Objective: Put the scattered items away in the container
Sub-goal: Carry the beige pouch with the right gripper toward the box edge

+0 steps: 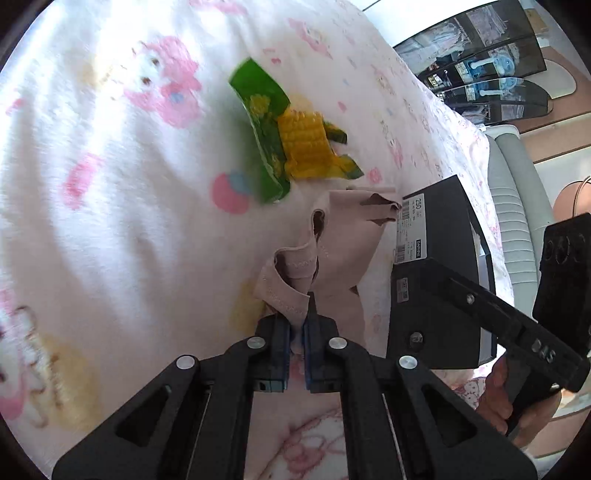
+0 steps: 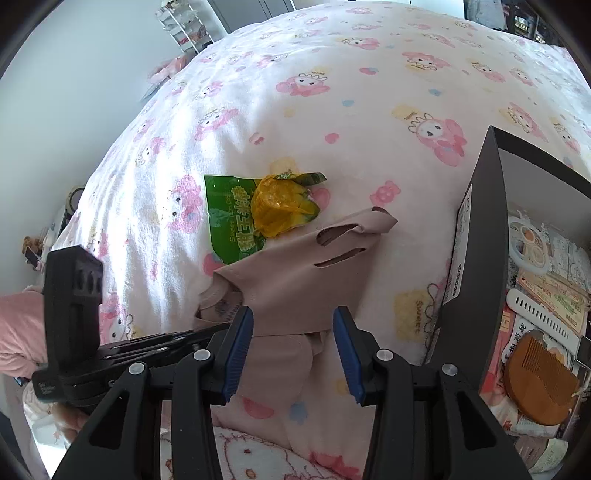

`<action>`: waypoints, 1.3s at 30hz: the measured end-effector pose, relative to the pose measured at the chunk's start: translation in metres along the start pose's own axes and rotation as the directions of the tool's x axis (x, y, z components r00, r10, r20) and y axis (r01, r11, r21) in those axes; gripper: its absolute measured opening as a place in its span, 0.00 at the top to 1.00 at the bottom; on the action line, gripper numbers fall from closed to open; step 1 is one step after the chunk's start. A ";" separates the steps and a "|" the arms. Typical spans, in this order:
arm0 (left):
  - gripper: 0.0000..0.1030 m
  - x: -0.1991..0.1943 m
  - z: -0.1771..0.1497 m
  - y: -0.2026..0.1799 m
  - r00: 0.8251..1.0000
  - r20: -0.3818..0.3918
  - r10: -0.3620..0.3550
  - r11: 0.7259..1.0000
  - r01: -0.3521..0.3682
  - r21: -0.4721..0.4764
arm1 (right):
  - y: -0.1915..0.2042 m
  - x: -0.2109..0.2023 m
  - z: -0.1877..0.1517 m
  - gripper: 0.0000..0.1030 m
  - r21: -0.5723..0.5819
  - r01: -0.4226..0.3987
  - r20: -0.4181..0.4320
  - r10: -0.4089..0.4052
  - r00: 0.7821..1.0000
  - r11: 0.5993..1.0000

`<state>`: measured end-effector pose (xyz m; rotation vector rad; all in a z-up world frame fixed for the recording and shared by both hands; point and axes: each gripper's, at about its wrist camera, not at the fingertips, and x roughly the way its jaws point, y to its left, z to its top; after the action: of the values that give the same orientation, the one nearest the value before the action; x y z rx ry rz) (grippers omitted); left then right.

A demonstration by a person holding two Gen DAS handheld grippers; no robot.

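Note:
A beige stretch cloth with slits [image 1: 343, 251] lies crumpled on the cartoon-print bedspread. My left gripper [image 1: 298, 332] is shut on the cloth's near stitched edge, which bunches up between the blue pads. In the right wrist view the same cloth [image 2: 295, 273] spreads out below my right gripper [image 2: 293, 332]. That gripper stands open, its blue pads [image 2: 240, 350] wide apart and not pressing on the cloth. Beyond the cloth lies a green corn packet [image 2: 258, 210] with a yellow cob [image 1: 303, 144]. The black box [image 2: 476, 258] stands at the right.
The box [image 1: 439, 229] holds a wooden comb [image 2: 539, 384], a white strap [image 2: 543, 317] and paper packets. The bedspread [image 2: 332, 92] stretches far behind. The right gripper's black body [image 1: 480, 306] and a hand [image 1: 498, 391] sit beside the box. A shelf unit [image 2: 184, 22] stands by the wall.

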<state>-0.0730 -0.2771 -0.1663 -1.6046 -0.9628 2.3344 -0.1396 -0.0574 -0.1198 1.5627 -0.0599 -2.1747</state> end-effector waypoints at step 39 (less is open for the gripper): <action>0.95 -0.043 -0.043 -0.205 0.977 0.072 -0.202 0.937 0.171 0.305 | -0.060 -0.166 -0.059 0.94 0.010 -0.172 0.306 0.160 0.938 0.985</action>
<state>-0.0639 -0.1188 -0.0231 -1.2335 -0.7030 2.3150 -0.0651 0.0736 -0.0111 1.1800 -0.3198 -2.2682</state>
